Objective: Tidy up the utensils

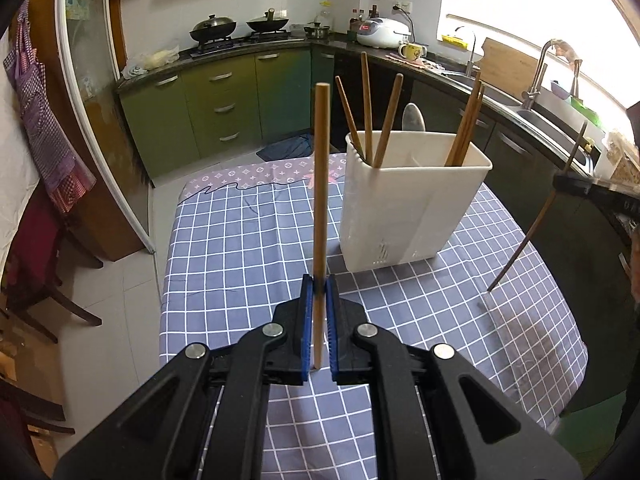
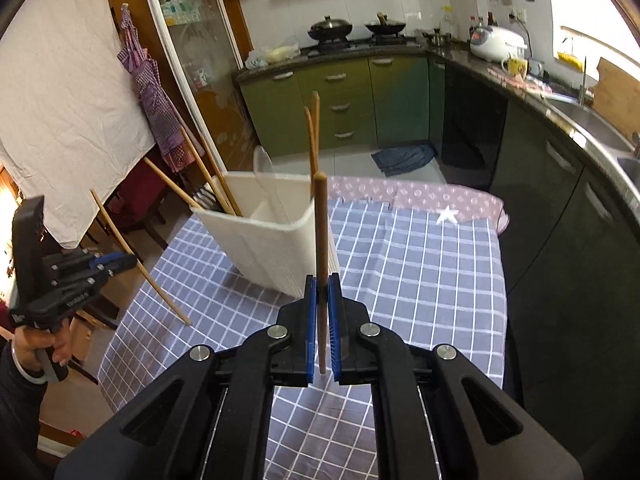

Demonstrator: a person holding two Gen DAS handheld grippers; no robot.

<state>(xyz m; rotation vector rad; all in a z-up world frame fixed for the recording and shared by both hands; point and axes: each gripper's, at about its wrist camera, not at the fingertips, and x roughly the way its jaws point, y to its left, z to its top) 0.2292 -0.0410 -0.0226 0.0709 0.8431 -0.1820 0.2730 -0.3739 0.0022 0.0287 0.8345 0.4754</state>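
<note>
A white utensil holder [image 1: 412,204] stands on the checked tablecloth [image 1: 240,240], with several wooden chopsticks [image 1: 366,108] leaning in it. My left gripper [image 1: 319,284] is shut on a light wooden chopstick [image 1: 321,176], held upright just left of the holder. My right gripper [image 2: 322,282] is shut on another wooden chopstick [image 2: 320,240], upright in front of the holder [image 2: 272,240]. The left gripper [image 2: 116,262] with its chopstick [image 2: 136,256] shows at the left of the right wrist view. The right gripper's chopstick [image 1: 532,224] shows at the right of the left wrist view.
Green kitchen cabinets [image 1: 224,100] and a stove with two woks [image 1: 240,26] lie beyond the table. A sink and tap [image 1: 540,76] run along the right counter. Wooden chairs [image 1: 36,280] stand left of the table. A blue cloth [image 2: 404,158] lies on the floor.
</note>
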